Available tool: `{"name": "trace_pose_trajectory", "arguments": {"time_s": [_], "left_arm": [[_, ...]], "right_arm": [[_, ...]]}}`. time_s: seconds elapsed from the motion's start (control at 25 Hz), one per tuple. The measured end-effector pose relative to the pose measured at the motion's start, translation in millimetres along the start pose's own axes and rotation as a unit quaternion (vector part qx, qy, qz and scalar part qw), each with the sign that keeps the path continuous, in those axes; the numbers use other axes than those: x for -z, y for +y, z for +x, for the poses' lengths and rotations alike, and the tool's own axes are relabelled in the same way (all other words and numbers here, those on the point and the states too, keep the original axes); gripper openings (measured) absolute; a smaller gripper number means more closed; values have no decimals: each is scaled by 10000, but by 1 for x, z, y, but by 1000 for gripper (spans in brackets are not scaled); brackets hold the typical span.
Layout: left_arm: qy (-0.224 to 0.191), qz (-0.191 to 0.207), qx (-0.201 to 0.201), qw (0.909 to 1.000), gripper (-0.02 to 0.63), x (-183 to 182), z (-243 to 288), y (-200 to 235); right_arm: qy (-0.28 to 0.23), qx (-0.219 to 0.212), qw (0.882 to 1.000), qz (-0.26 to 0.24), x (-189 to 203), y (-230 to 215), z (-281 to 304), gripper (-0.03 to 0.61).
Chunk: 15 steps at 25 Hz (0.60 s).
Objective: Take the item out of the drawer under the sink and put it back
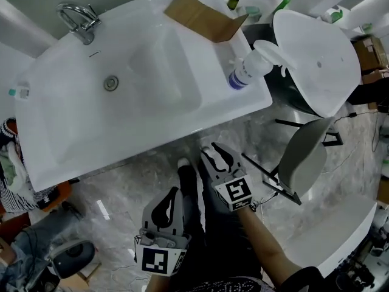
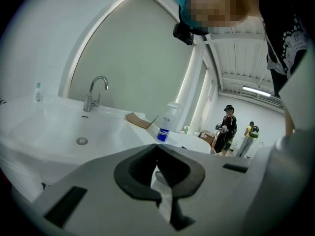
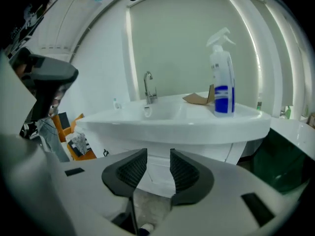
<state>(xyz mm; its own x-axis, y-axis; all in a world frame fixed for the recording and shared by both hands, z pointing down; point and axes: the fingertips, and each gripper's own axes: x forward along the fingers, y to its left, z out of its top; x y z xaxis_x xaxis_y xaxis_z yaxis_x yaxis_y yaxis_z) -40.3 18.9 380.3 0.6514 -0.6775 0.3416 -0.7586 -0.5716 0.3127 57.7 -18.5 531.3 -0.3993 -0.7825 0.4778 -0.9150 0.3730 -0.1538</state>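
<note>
Below the front rim of the sink [image 1: 152,140], over the marbled floor [image 1: 121,181]: both my grippers, held low and pointing at the cabinet.

- Right gripper [image 1: 214,152]: jaws parted with nothing between them. In the right gripper view the gap frames the white cabinet front [image 3: 214,149] under the basin. No contact with it yet.
- Left gripper [image 1: 175,191]: jaws closed tip to tip and empty. It hangs lower and further back than the right, and takes no part for now.
- Cabinet front: appears closed. A faint seam shows in the panel between my right jaws, but I cannot make out a handle.
- Item: not in view. I judge it lies inside the closed drawer.
- Worktop, right end: spray bottle [image 1: 249,70] standing upright close to the edge, with a folded piece of cardboard [image 1: 200,17] behind it. I cannot tell whether either belongs to the task.
- Faucet [image 1: 79,20]: far corner, not involved.

Step in hand, as I read it: the approach to the drawer, before any pull.

Next move calls for: carrying the right jaws forward to the drawer's edge or grip, closing on it squarely, and drawing straight out toward me. I would keep the left gripper clear of the drawer's path and ready to reach in.
</note>
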Motion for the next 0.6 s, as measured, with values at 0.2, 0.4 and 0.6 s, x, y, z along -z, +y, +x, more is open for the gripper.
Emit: {"name": "trace_pose_trajectory", "arguments": {"time_s": [0.2, 0.4, 0.6], "left_arm": [[152, 84, 228, 9996, 0, 39, 35, 3], [603, -9, 232, 9979, 0, 93, 68, 12], [971, -225, 242, 9947, 0, 126, 81, 13]], "right_arm": [[219, 243, 9990, 298, 50, -33, 54, 149], [469, 410, 9971, 441, 95, -56, 99, 160], [778, 496, 9932, 711, 139, -64, 134, 174]]}}
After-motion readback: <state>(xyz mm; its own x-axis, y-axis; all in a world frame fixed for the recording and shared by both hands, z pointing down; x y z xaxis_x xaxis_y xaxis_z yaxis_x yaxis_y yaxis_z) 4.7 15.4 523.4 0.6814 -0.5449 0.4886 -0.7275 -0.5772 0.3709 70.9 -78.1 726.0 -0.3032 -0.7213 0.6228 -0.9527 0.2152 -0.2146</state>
